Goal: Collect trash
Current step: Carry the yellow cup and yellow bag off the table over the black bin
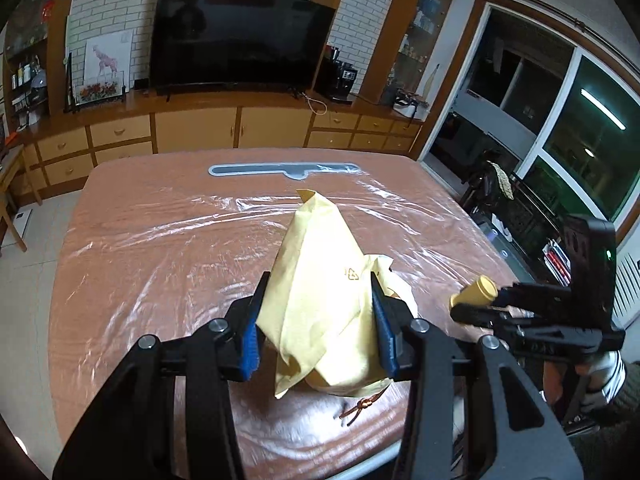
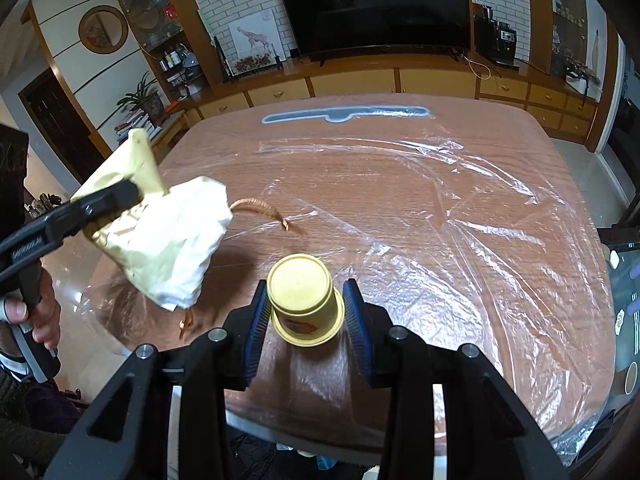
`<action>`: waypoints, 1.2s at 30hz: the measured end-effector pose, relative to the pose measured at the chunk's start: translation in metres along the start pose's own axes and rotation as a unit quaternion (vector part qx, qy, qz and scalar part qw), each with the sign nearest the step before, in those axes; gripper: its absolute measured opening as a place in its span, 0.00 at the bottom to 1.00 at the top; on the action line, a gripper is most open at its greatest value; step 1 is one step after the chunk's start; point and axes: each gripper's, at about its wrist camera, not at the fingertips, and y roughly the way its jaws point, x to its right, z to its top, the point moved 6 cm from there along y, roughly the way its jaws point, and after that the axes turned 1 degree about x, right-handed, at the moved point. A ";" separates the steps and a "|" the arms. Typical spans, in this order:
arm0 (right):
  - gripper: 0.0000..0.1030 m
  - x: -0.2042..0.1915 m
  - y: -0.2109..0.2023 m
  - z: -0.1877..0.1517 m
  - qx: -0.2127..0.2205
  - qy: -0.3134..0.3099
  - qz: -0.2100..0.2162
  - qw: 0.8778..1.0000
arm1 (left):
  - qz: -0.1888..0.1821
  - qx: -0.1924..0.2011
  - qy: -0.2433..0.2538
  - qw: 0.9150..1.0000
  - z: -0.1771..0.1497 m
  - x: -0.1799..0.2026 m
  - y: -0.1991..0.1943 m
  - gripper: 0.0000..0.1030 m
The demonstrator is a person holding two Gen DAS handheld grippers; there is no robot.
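Note:
A crumpled yellow paper bag [image 1: 320, 300] with white paper inside and a brown twisted cord handle [image 1: 360, 406] hangs above the table, pinched between the blue pads of my left gripper [image 1: 318, 320]. In the right wrist view the same paper bag [image 2: 168, 240] is at the left, held up by my left gripper [image 2: 108, 204], its cord handle [image 2: 264, 210] dangling. My right gripper [image 2: 306, 312] is shut on a small yellow paper cup [image 2: 304, 300], bottom end facing the camera. In the left wrist view that paper cup [image 1: 476, 292] shows at the right in my right gripper [image 1: 480, 306].
The wooden table [image 2: 400, 200] is covered with wrinkled clear plastic film [image 2: 460, 220]. A grey flat strip [image 1: 284, 169] lies at its far edge. Behind stand a cabinet with drawers [image 1: 192, 128] and a dark television [image 1: 240, 40]. A person's hand [image 2: 40, 312] grips the left handle.

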 end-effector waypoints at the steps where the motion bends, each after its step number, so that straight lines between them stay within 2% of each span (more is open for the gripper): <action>1: 0.36 -0.001 -0.003 -0.001 0.002 -0.001 0.001 1.000 | -0.001 0.000 0.002 1.000 -0.002 0.002 -0.004 0.45; 6: 0.36 -0.006 -0.015 -0.009 0.005 -0.005 0.005 1.000 | -0.004 0.000 0.019 1.000 -0.015 0.011 -0.020 0.45; 20: 0.36 -0.029 -0.039 -0.040 -0.006 -0.021 0.026 0.999 | -0.041 -0.027 0.065 0.997 -0.063 0.042 -0.045 0.45; 36: 0.36 -0.035 -0.041 -0.095 -0.053 -0.011 0.035 0.998 | -0.074 -0.089 0.101 0.988 -0.123 0.068 -0.050 0.45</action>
